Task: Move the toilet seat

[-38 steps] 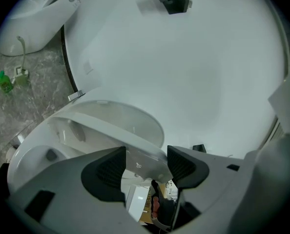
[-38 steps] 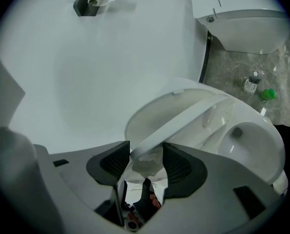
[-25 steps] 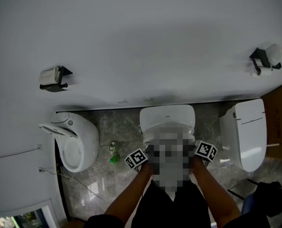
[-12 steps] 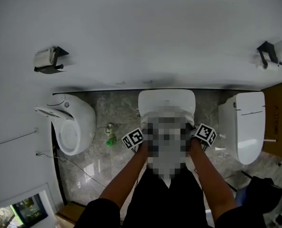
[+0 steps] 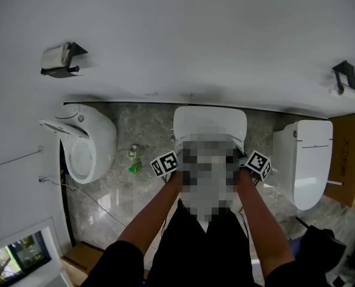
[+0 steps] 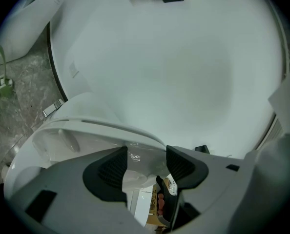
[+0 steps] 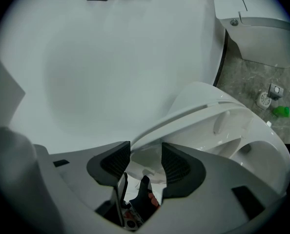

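The middle toilet (image 5: 210,124) stands below me, its front hidden by a mosaic patch. My left gripper's marker cube (image 5: 165,164) and my right gripper's marker cube (image 5: 258,164) flank it. In the left gripper view the white toilet seat (image 6: 86,130) is tilted up off the bowl, its underside bumpers showing. My left gripper (image 6: 147,162) has the seat's rim between its pads, and its jaws are closing. In the right gripper view the raised toilet seat (image 7: 208,113) runs into my right gripper (image 7: 146,162), whose pads sit against its rim.
A second toilet (image 5: 88,151) with its seat raised stands at the left, a third toilet (image 5: 309,160) at the right. A green object (image 5: 134,168) lies on the marble floor. A cardboard box (image 5: 348,157) is far right. Paper holders (image 5: 58,58) hang on the wall.
The head view has shifted a little, so the toilets sit slightly differently in it. Both marker cubes stay at the sides of the middle toilet.
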A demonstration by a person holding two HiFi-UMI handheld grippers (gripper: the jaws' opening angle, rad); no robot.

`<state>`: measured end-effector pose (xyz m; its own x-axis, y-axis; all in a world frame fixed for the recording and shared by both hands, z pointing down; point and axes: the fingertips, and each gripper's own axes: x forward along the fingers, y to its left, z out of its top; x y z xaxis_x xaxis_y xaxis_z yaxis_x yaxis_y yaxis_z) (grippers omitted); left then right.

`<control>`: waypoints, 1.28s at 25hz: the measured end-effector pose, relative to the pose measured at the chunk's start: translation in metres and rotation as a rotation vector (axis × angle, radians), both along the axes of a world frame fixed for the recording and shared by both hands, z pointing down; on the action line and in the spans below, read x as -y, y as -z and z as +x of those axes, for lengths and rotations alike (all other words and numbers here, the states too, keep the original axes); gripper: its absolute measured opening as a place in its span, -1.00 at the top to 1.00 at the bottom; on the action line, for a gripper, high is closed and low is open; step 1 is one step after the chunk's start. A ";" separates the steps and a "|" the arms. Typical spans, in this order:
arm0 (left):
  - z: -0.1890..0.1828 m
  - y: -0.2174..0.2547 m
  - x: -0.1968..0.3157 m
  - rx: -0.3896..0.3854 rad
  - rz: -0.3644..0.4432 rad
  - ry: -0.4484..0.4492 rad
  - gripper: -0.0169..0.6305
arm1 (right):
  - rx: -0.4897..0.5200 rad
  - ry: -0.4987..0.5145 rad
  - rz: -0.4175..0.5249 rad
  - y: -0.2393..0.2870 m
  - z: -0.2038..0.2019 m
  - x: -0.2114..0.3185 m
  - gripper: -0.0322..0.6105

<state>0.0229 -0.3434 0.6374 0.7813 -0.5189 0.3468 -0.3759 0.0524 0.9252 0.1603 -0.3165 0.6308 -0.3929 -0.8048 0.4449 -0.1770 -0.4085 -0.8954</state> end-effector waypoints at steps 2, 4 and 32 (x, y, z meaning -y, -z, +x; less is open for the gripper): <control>0.001 -0.001 0.000 0.002 0.007 -0.001 0.15 | 0.011 -0.007 0.002 -0.002 0.001 0.000 0.22; 0.001 -0.001 0.001 0.000 0.009 0.002 0.15 | 0.002 0.000 0.003 -0.002 0.002 0.001 0.22; -0.012 0.205 -0.135 0.186 0.693 -0.406 0.15 | -0.374 0.224 0.268 0.176 -0.063 -0.122 0.28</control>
